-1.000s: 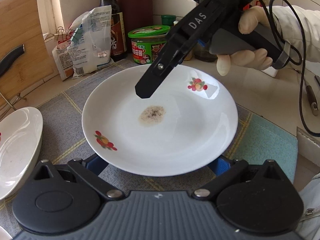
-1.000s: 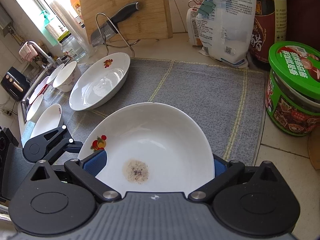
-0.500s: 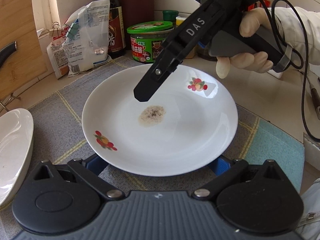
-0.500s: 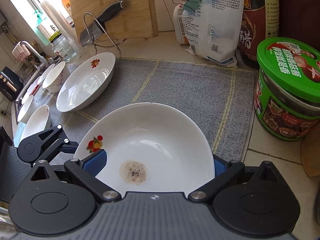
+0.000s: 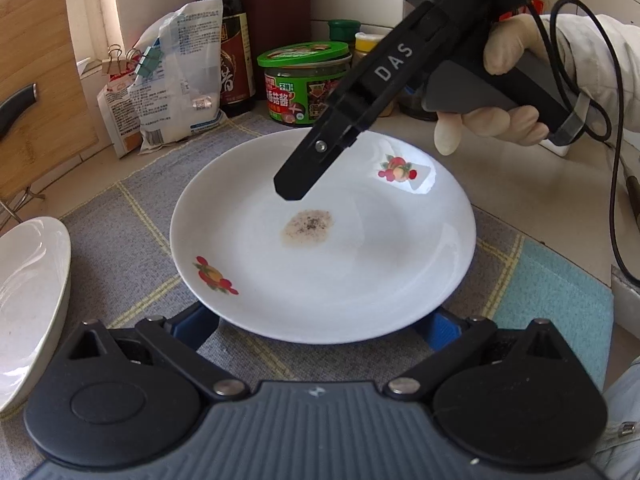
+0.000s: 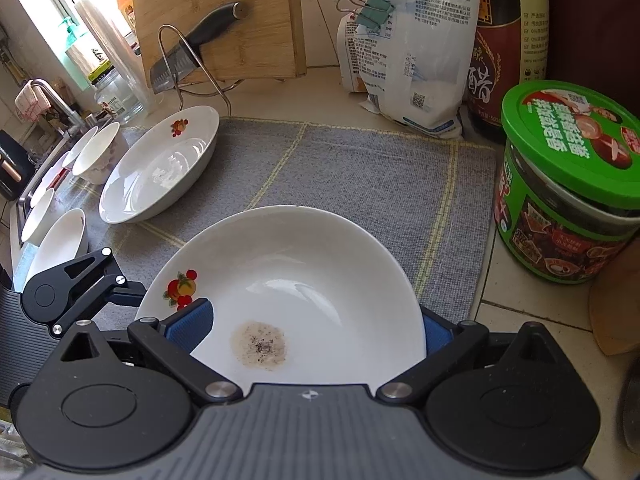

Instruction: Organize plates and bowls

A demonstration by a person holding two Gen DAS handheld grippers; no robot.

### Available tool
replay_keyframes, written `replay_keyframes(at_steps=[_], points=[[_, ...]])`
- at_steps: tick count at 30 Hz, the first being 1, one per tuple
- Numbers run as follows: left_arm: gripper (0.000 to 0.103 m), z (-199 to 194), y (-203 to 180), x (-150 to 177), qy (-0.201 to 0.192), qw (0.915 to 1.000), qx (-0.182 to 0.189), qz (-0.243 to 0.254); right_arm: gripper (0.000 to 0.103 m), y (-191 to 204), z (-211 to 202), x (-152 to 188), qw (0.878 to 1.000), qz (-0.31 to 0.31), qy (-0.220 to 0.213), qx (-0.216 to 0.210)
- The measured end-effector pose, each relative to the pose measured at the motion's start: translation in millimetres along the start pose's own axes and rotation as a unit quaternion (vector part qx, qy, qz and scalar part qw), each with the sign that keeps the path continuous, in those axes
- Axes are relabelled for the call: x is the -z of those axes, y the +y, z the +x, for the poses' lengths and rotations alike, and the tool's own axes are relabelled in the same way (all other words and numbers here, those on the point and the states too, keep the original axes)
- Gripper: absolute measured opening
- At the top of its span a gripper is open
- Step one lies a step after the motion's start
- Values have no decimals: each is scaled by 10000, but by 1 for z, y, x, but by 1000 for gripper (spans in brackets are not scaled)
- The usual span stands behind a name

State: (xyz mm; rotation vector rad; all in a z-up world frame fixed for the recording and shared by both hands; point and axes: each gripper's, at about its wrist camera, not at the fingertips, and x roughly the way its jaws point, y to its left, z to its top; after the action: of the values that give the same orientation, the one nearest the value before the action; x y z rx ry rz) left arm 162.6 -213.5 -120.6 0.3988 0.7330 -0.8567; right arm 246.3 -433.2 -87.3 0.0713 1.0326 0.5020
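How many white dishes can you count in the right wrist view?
6: stained plate nearest the camera; deep plate on the mat; bowl beyond it; second bowl behind that; small bowl and small plate at the left edge. More may be hidden.

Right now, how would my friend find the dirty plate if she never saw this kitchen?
Find the grey mat on the counter. The dirty plate sits near the green-lidded jar. Unlike the clean dish beside it, it has a brownish speckled stain in the middle.

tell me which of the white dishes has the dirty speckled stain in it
The flowered plate between the gripper fingers, nearest the cameras: a brownish speckled patch sits at its centre. The deeper dish farther along the grey mat shows no such patch.
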Motion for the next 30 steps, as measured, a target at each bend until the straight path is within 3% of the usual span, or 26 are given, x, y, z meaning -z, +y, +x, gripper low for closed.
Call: replay_keyframes(at_steps=[6,12,17,26,30], points=[[102,-22,3,7,-12,9995,10,-330,103,16,-24,-8,9983,-340,-299,378],[102,-57,1,13,-209,9975,-234,-627,103,55,-36,-13,9962,-585,-536,369],[102,-85,-2,20,-361,9949,-710,-624,103,100,-33,-14,9917,-998,-628,504],[102,-136,13,57,-558,9888,-990,-972,103,167,-24,-6,9947,-629,-739,337],[102,-156,28,72,-585,9846,-1169,-1165,103,196,-8,4,9969,-461,-593,239]])
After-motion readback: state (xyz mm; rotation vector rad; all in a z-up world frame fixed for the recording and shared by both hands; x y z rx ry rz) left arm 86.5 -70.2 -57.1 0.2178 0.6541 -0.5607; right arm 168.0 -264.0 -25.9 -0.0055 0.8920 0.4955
